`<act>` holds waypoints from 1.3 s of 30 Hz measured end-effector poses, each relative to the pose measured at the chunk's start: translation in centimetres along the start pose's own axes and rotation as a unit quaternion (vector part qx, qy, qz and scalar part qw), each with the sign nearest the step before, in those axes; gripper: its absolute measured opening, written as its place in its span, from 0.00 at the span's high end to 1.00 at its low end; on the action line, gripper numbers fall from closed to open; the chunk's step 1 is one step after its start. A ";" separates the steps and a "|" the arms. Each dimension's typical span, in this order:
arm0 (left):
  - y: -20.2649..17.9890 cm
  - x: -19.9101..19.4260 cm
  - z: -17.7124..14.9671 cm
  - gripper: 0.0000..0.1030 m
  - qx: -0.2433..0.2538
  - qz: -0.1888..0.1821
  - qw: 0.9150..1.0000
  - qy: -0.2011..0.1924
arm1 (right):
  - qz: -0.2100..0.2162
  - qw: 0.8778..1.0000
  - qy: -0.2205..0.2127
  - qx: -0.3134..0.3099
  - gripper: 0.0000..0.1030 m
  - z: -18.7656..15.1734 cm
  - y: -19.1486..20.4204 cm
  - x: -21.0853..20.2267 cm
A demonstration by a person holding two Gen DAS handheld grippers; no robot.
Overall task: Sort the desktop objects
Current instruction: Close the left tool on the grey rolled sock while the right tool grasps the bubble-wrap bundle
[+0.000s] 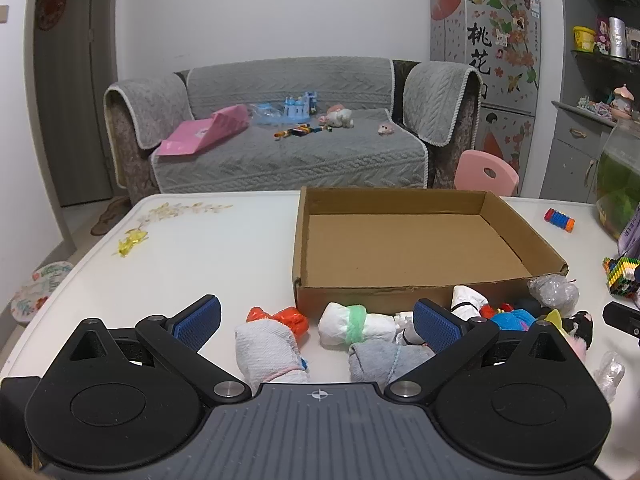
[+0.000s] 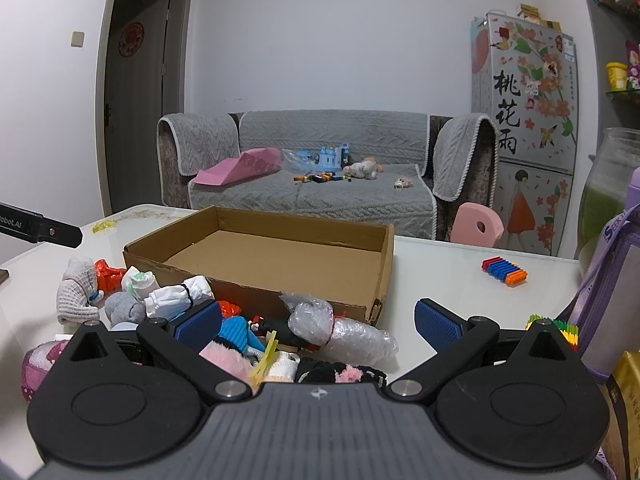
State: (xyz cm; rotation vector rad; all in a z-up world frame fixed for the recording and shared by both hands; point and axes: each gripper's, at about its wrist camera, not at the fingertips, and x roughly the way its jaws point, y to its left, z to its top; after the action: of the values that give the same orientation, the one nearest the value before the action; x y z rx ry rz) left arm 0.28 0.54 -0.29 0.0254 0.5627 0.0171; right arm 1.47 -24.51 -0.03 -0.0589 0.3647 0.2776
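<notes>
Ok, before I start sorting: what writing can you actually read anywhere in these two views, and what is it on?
"桃花雨": large black characters on the decorated fridge door.
"obot.AI": white print on the black bar at the left edge of the right wrist view; its start is cut off.
"SEEK": on the purple strap, partly hidden.
Yellow packet, red door ornament, shelf packages: too small or blurred to read.

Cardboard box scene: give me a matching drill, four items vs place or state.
Items:
1. cardboard box
2. bubble-wrap bundle
3. striped block toy
4. left gripper

Place or state:
A. alone on the table, off to the box's right
B. jaws wide, nothing between the pads
C. empty inside
D. lying by the box's near right corner

Pairs: 1-C, 2-D, 3-A, 4-B
</notes>
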 end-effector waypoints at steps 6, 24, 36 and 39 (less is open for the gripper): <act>1.0 0.3 -0.1 0.00 -0.003 0.002 1.000 0.007 | -0.002 1.000 0.002 0.000 0.00 0.0 0.0 -0.1; 2.5 5.9 -1.8 0.00 0.013 0.052 0.993 0.103 | 0.013 0.998 0.039 -0.040 0.00 -1.9 -0.3 -0.4; 3.3 8.2 -3.7 0.00 0.039 0.061 0.988 0.139 | 0.044 0.990 0.104 -0.084 0.01 -4.5 0.5 -0.4; 3.7 8.2 -3.7 0.00 0.028 0.053 0.988 0.143 | 0.051 0.988 0.116 -0.086 0.12 -4.7 0.7 -0.4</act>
State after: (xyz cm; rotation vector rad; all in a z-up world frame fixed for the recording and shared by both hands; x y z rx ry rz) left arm 5.23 4.49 -7.68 0.1087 0.8493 0.1099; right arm -0.74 -24.40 -4.26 -0.2446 0.5752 0.4042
